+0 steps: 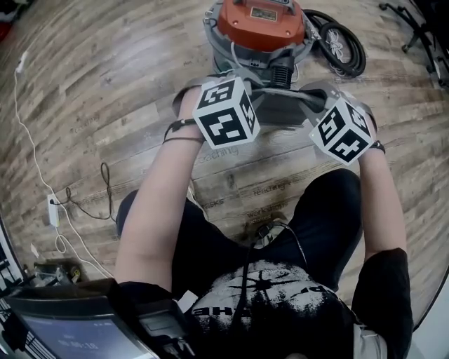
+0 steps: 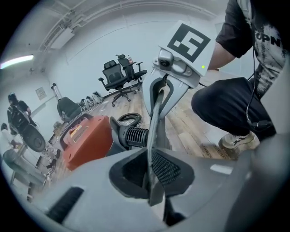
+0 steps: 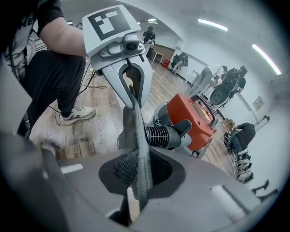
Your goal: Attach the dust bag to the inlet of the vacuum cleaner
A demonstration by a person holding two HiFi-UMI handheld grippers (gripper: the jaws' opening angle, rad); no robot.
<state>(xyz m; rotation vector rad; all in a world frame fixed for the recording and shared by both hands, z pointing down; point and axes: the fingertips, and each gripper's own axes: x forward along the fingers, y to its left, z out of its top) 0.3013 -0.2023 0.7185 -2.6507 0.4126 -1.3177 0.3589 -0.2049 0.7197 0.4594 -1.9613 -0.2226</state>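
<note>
1. Both tongs are clamped on the dust bag (image 1: 280, 109). The left tongs (image 2: 153, 179) pinch one edge of its grey fabric between nearly closed jaws, and the right tongs (image 3: 137, 179) pinch the opposite edge in the same way.
2. The bag hangs stretched between the two tongs. Each gripper view shows it edge-on as a thin grey strip running to the other tool.
3. It is held above the wooden floor (image 1: 84, 84), just in front of the vacuum cleaner (image 1: 259, 21) and near the black ribbed inlet (image 1: 283, 70). I cannot tell whether bag and inlet touch.
4. The vacuum cleaner has an orange top and stands on the floor, with a black hose (image 1: 344, 45) lying in a loop beside it.
5. A white cable (image 1: 31, 147) trails across the boards at the left of the head view.
</note>
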